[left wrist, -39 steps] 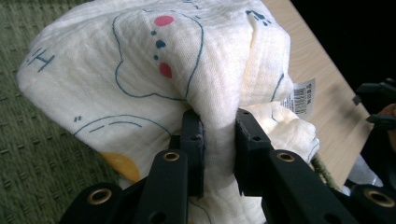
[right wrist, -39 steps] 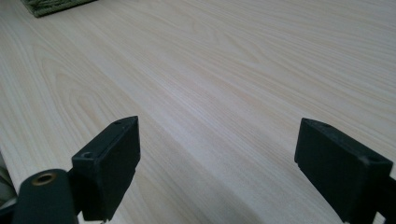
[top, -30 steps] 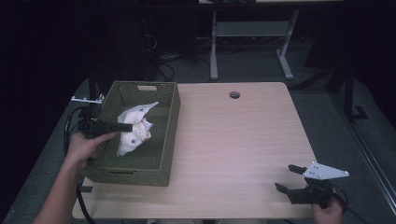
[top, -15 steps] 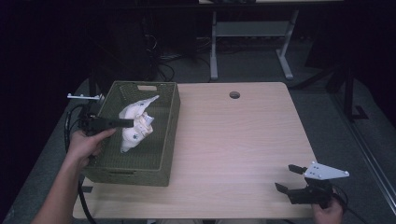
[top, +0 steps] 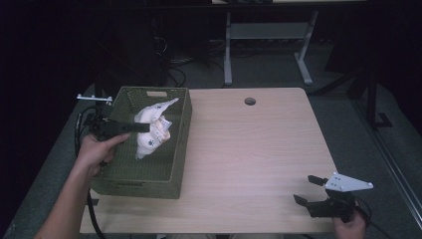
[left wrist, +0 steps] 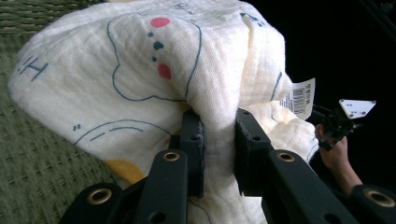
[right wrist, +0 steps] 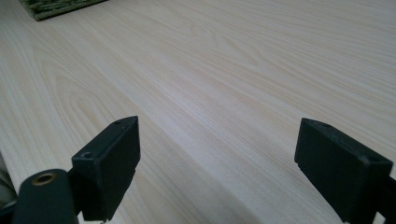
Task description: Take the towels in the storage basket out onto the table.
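My right gripper (top: 307, 190) sits at the near right corner of the table (top: 259, 149), in the same spot as a second ago. Its jaws are wide apart with nothing between them. In the right gripper view I see bare pale wood under it (right wrist: 215, 154), and a bit of green weave far off at the top left.

My left gripper (top: 144, 128) has changed. A second ago the cloth (top: 152, 130) hung lower in the basket (top: 181, 144). Now I have it lifted a bit higher and farther back, so one end sticks up past the far rim. The left hand (top: 97, 152) has slid back along the basket's left wall too.

In the left gripper view, the two black jaws (left wrist: 218, 144) are pinched tight on a fold of the cloth (left wrist: 140, 74). It is soft and cream, with blue lines and pink dots drawn on it. A little white tag (left wrist: 299, 98) with a bar code hangs off its side. The green basket (left wrist: 37, 154) is behind it.

Now I count. One table. One basket. One cloth. Two grippers. One small round hole (top: 250, 101) near the far edge of the table.
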Action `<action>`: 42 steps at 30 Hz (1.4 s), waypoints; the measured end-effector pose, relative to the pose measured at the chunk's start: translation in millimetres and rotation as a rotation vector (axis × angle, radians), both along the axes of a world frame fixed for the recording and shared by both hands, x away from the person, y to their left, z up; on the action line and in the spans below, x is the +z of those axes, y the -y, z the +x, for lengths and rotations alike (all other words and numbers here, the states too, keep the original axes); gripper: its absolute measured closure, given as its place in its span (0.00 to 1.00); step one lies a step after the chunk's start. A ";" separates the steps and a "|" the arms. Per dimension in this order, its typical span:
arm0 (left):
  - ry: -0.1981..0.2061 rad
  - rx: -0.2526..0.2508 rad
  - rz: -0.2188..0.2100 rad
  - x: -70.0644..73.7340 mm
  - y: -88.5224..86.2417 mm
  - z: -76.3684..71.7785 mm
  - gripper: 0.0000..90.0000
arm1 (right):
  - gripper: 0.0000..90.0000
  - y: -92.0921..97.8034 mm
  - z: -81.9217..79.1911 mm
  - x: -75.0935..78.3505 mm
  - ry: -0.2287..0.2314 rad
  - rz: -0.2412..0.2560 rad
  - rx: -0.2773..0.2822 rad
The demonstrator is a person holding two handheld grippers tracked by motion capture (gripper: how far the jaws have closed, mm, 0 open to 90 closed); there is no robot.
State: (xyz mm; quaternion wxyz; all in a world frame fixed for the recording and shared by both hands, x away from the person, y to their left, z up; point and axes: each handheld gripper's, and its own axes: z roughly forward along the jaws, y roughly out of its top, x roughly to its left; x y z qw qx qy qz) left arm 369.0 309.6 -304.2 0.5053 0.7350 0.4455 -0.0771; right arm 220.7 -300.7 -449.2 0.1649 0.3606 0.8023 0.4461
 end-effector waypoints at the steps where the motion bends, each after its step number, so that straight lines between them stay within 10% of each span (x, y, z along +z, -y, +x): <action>1: 0.001 -0.007 -0.002 1.0 1.7 0.4 0.84 | 0.16 0.0 0.1 0.0 -0.001 0.001 -0.001; 42: 0.023 -0.170 0.039 13.1 114.3 16.8 0.84 | 0.16 0.4 2.8 -0.5 0.002 0.009 -0.001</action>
